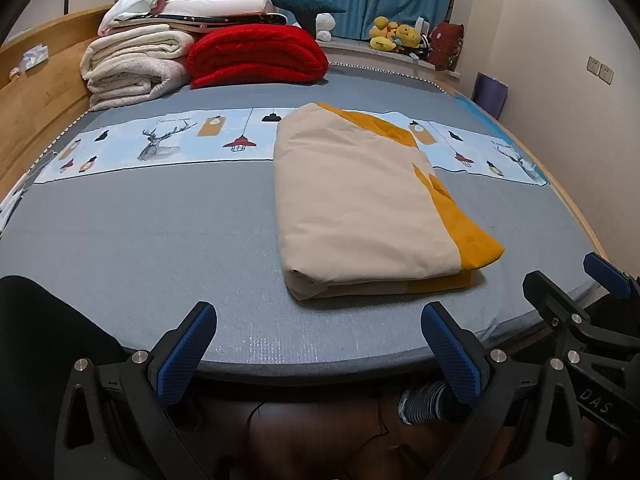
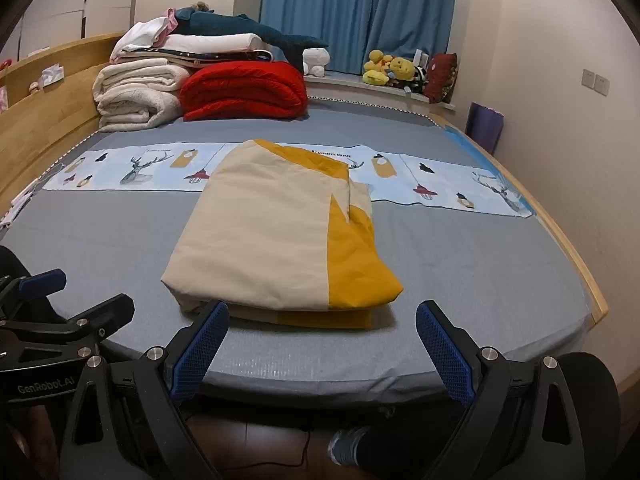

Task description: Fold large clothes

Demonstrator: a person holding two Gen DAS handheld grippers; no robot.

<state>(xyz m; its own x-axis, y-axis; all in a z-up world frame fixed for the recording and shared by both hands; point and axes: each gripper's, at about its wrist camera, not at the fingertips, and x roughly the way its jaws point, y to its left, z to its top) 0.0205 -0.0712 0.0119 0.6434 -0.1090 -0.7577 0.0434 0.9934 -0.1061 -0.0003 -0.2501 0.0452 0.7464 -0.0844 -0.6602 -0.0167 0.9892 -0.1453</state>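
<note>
- Looking along your right gripper point(image 2: 320, 344), the folded beige-and-mustard cotton cloth bundle point(image 2: 276, 236) lies dead ahead at twelve o'clock, its near edge just beyond the spread, empty jaws.
- From your left gripper point(image 1: 320, 344), jaws likewise wide apart and holding nothing, the bundle sits at about one o'clock, so your right hand is nearer.
- Its long axis runs away from you, towards the blue-patterned printed strip point(image 1: 160, 140).
- The grey bed surface point(image 1: 140, 232) offers open room at nine o'clock; the stacked cream and red blankets point(image 2: 240, 88) stay well apart at eleven o'clock.
</note>
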